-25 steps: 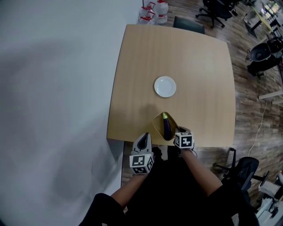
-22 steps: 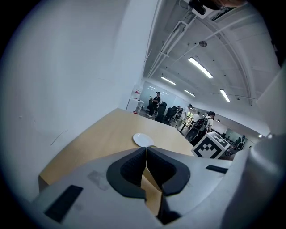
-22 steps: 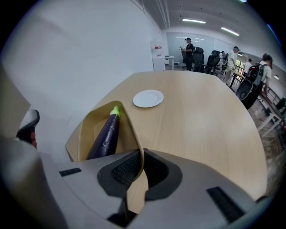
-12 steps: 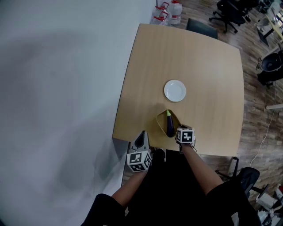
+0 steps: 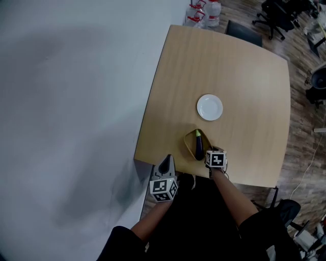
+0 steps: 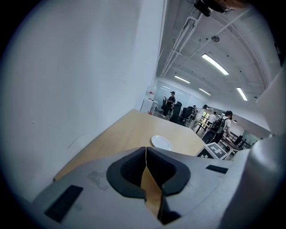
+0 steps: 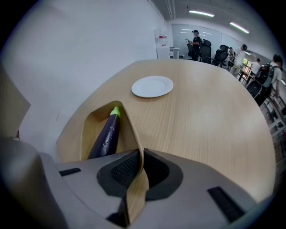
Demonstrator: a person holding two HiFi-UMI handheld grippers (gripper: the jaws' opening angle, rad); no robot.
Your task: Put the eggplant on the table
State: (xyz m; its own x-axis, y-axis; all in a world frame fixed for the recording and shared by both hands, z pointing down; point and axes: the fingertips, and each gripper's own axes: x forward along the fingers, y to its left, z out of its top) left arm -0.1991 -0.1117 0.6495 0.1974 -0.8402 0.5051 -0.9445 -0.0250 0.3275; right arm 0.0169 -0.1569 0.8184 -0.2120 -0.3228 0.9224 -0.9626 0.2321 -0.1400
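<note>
A dark purple eggplant (image 5: pixel 198 148) with a green stem lies in a shallow wooden bowl (image 5: pixel 189 145) at the table's near edge. My right gripper (image 5: pixel 209 152) holds the bowl's near rim. In the right gripper view the thin rim (image 7: pixel 134 134) runs between the pads of the right gripper (image 7: pixel 142 154), which still press on it as the jaws are opening, and the eggplant (image 7: pixel 105 136) rests against the bowl's left wall. My left gripper (image 5: pixel 166 158) hovers off the table's near left corner. In its own view the left gripper (image 6: pixel 145 150) is shut, with nothing between its tips.
A white plate (image 5: pixel 210 107) sits mid-table on the light wood table (image 5: pixel 244 76). A white wall runs along the left. Water bottles (image 5: pixel 204 10) and office chairs (image 5: pixel 282 15) stand beyond the far edge. Several people stand far off in the gripper views.
The right gripper has sunk a little with the bowl and eggplant toward the tabletop. The left gripper has shifted slightly beside the table's corner. The head view has swung, so the table sits further right.
</note>
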